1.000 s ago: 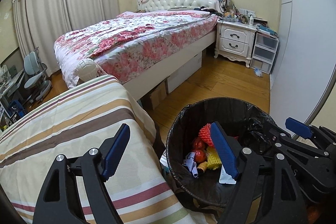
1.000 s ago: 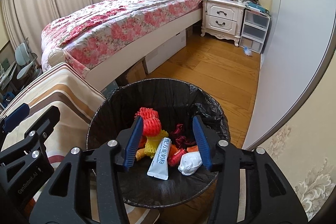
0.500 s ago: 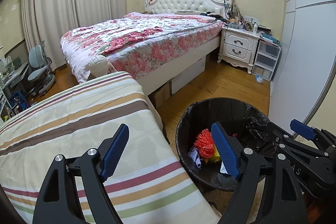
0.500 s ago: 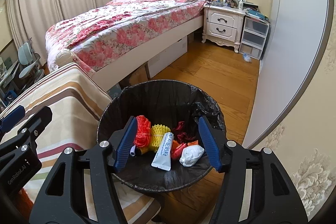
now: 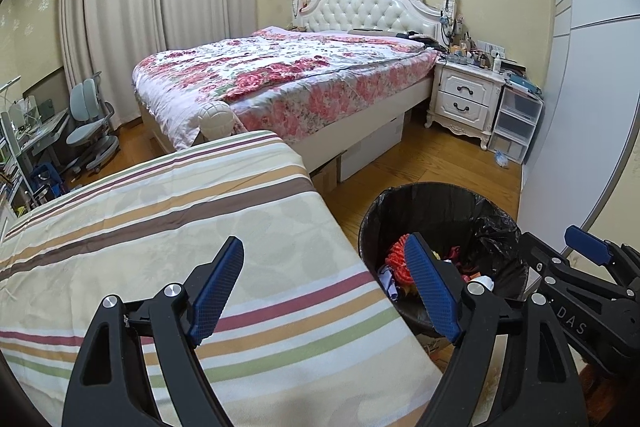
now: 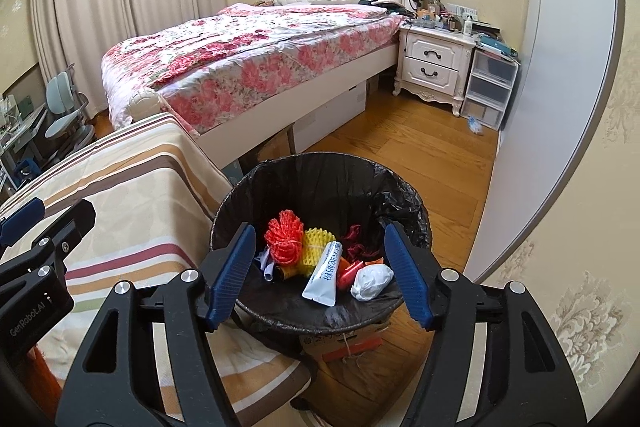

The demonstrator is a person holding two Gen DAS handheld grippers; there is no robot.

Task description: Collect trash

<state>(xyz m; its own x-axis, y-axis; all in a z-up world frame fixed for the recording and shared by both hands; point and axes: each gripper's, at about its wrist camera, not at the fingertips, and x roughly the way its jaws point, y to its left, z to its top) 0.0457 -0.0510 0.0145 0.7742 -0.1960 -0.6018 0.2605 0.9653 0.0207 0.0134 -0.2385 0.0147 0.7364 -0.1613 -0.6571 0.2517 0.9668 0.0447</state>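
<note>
A round bin lined with a black bag (image 6: 320, 179) (image 5: 440, 203) stands on the wooden floor beside the striped table. Inside lie a red net (image 6: 285, 241), a yellow foam net (image 6: 316, 247), a white tube (image 6: 325, 273) and a white crumpled wad (image 6: 372, 281). My right gripper (image 6: 320, 277) hangs above the bin; its jaws are opening and nothing is between them. My left gripper (image 5: 324, 291) is open and empty over the striped cloth's edge, left of the bin. In the left wrist view the right gripper (image 5: 588, 251) shows at the far right.
The striped cloth (image 5: 160, 227) covers a table on the left. A bed with a floral quilt (image 5: 288, 83) lies behind, with a white nightstand (image 5: 464, 95) and plastic drawers (image 5: 516, 119) by the wall. A cardboard box (image 6: 344, 347) sits under the bin. Wooden floor (image 6: 420, 147) stretches behind the bin.
The red net left the right gripper and now lies in the bin. The right jaws have spread wider. Both grippers have pulled back and up from the bin.
</note>
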